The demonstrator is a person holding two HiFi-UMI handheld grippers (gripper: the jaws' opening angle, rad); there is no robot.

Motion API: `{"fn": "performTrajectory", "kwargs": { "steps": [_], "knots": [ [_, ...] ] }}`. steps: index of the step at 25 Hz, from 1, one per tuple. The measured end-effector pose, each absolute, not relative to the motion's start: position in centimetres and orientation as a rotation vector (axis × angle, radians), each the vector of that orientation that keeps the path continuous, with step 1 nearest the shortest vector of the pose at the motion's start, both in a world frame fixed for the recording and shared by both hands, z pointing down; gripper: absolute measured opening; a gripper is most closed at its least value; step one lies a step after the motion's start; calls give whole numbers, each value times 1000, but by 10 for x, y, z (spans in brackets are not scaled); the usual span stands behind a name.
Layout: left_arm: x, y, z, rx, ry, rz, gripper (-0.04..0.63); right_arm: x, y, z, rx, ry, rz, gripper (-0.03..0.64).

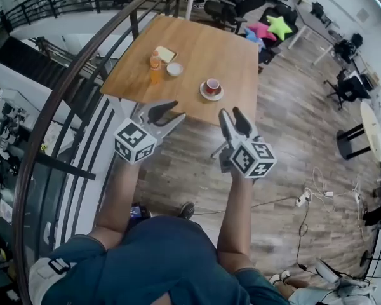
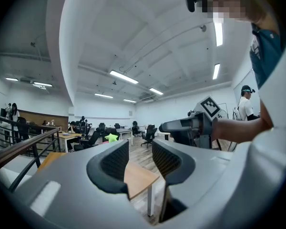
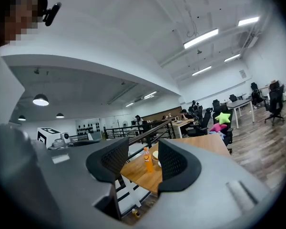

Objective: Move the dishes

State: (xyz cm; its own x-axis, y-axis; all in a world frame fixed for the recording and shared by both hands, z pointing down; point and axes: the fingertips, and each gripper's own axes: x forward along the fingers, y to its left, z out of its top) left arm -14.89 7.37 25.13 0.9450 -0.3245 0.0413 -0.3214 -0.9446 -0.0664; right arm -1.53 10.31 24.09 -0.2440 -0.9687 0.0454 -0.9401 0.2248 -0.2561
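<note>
Nearest, low in the head view, a blue shirt (image 1: 171,259), with two bare forearms (image 1: 122,196) reaching forward from it. Under everything, a wood-plank floor (image 1: 292,126). Ahead, a wooden surface (image 1: 228,46), set beside a dark curved railing (image 1: 63,107).

Short of the near edge of the surface and well apart from everything on it, the left gripper (image 1: 170,112) and the right gripper (image 1: 230,113), side by side in the air over the floor.

In the left gripper view, fingers (image 2: 115,162) spread, with nothing between them. Only a far corner of the surface in the gap, and the right gripper off to one side. In the right gripper view, fingers (image 3: 175,162) likewise spread and empty. An orange bottle (image 3: 148,160) shows far off through the gap, upright on the surface.

On the surface, the dishes:
- Toward the near edge, a white saucer (image 1: 205,94) bearing a red cup (image 1: 213,84).
- Farther back and to the left, a white bowl (image 1: 174,69), just beside the bottle.
- Behind those two, a pale flat dish (image 1: 166,54), too small to tell more.

Beyond the far right corner, a green cushion (image 1: 279,25) shaped like a star, and a pink cushion (image 1: 260,29) touching it.
</note>
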Motion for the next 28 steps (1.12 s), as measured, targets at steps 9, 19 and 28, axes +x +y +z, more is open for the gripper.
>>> {"fn": "performTrajectory", "kwargs": {
  "steps": [9, 19, 28],
  "knots": [
    [-108, 53, 261, -3035, 613, -115, 155, 26, 71, 251, -1761, 2420, -392, 179],
    [-76, 43, 260, -3000, 698, -148, 160, 58, 52, 252, -1671, 2454, -408, 179],
    [-52, 51, 255, -2976, 682, -190, 164, 82, 57, 252, -1645, 2431, -417, 179]
  ]
}}
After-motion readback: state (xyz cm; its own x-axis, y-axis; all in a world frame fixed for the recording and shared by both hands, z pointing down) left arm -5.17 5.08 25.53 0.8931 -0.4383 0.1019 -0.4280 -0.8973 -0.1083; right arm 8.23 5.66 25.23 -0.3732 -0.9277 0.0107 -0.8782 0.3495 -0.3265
